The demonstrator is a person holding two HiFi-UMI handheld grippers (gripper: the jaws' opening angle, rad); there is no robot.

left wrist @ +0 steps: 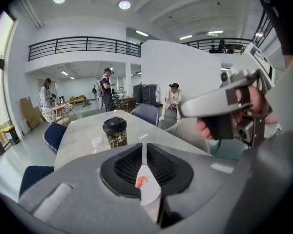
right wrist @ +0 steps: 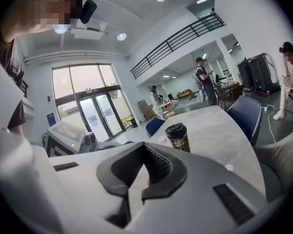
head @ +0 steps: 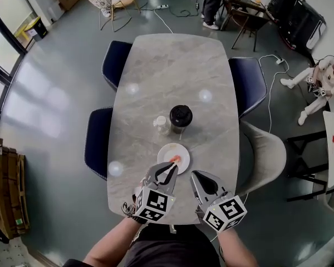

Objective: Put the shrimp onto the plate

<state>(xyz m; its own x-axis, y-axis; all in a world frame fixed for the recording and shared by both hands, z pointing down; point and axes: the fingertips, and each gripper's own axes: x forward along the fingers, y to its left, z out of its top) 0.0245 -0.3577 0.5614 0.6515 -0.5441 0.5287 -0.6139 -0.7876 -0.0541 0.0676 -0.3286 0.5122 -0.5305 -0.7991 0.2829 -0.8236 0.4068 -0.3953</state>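
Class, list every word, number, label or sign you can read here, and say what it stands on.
No readable text anywhere.
Coffee cup: patterned print, too blurred to read.
Marker cube: square code pattern, no letters.
Blue sign by the glass doors: too small to read.

Shrimp (head: 175, 159): small, orange-red, lying on plate (head: 166, 152), just beyond left gripper (head: 168, 170) tips. Plate: round, white, flat; ahead-left of right gripper (head: 202, 178).

1 table (head: 172, 65), 1 plate (head: 164, 152), 1 shrimp (head: 175, 159), 1 lidded cup (head: 180, 116), 1 small jar (head: 161, 124), 3 blue chairs (head: 116, 61).
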